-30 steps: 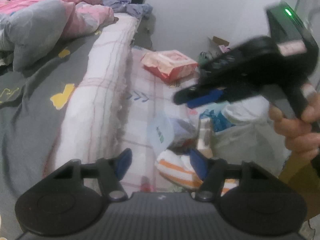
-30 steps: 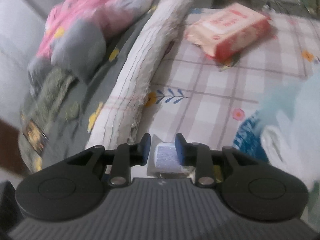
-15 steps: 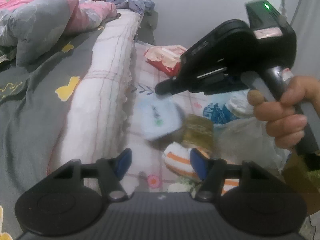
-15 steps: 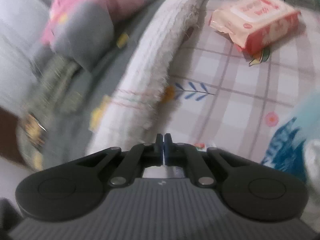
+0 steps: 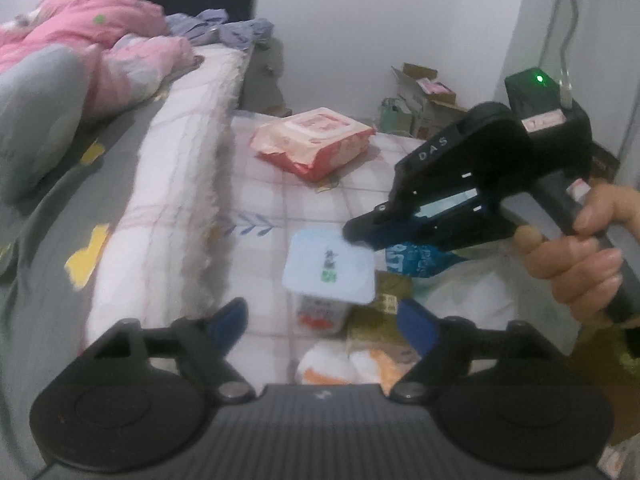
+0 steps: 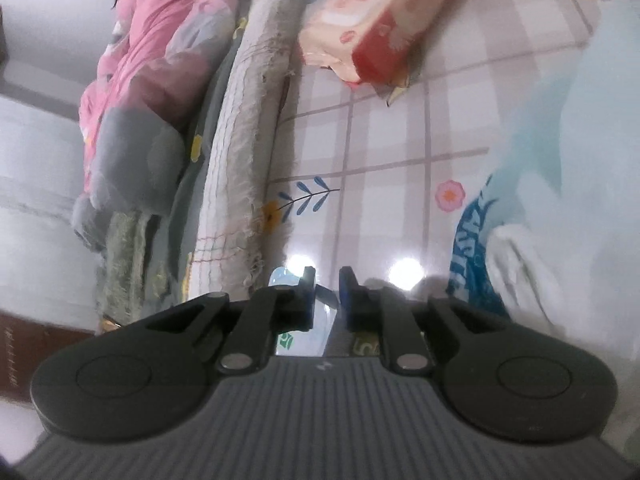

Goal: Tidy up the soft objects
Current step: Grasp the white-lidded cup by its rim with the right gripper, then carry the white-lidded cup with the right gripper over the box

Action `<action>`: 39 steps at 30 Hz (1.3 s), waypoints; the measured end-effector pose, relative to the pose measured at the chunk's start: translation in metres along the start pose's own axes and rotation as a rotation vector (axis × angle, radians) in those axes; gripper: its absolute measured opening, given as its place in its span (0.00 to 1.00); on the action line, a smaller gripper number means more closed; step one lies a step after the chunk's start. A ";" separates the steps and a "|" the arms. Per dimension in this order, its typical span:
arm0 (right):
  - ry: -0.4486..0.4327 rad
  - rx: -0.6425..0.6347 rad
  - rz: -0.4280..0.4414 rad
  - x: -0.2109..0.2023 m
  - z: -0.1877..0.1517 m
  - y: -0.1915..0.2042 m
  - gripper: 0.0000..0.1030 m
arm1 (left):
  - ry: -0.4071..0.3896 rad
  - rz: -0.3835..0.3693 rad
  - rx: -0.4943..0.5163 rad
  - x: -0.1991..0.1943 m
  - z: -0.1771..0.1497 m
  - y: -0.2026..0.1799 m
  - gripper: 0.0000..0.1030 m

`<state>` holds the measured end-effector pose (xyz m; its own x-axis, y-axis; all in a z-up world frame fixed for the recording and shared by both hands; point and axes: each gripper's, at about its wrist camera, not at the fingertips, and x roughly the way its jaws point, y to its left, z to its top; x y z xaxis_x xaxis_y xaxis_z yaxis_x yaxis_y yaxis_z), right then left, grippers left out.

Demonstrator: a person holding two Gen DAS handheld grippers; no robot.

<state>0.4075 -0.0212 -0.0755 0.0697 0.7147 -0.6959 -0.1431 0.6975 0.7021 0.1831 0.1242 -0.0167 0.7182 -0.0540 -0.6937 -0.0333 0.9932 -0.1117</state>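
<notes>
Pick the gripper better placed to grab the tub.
Left. Left gripper, jaws just opening wide and empty, faces the tub squarely; right gripper, jaws just opening a crack, sits at its lid edge.

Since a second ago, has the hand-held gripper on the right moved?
Yes. The right gripper dropped from level with the pink pack to the tub's lid.

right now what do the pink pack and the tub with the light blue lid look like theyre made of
Pink pack: soft glossy plastic film, probably; it is crinkled and puffy with a sagging end. Tub: thin rigid plastic, apparently, with a flat, smooth, faintly shiny lid; blur leaves this open.
</notes>
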 end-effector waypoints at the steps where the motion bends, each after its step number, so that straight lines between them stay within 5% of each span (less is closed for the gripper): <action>1: 0.004 0.013 0.010 0.000 0.000 -0.003 0.13 | 0.002 0.003 0.015 0.005 0.002 -0.003 0.81; 6: 0.038 0.053 0.024 0.005 0.000 -0.010 0.23 | 0.023 0.027 0.033 0.028 0.010 -0.010 0.80; 13: 0.072 0.060 0.041 0.012 -0.006 -0.008 0.25 | 0.025 0.039 0.034 0.046 0.014 -0.010 0.61; 25: 0.030 0.054 0.079 -0.006 -0.018 0.007 0.13 | -0.019 0.062 -0.022 0.014 0.025 -0.009 0.61; 35: -0.080 0.006 0.175 -0.094 -0.049 0.038 0.13 | -0.158 0.025 0.028 -0.065 0.048 -0.057 0.61; 39: -0.164 -0.013 0.184 -0.150 -0.065 0.039 0.13 | -0.196 -0.048 0.068 -0.087 0.057 -0.092 0.61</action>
<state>0.3275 -0.1048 0.0462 0.2006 0.8293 -0.5215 -0.1813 0.5545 0.8122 0.1629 0.0431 0.0943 0.8394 -0.0868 -0.5365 0.0463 0.9950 -0.0885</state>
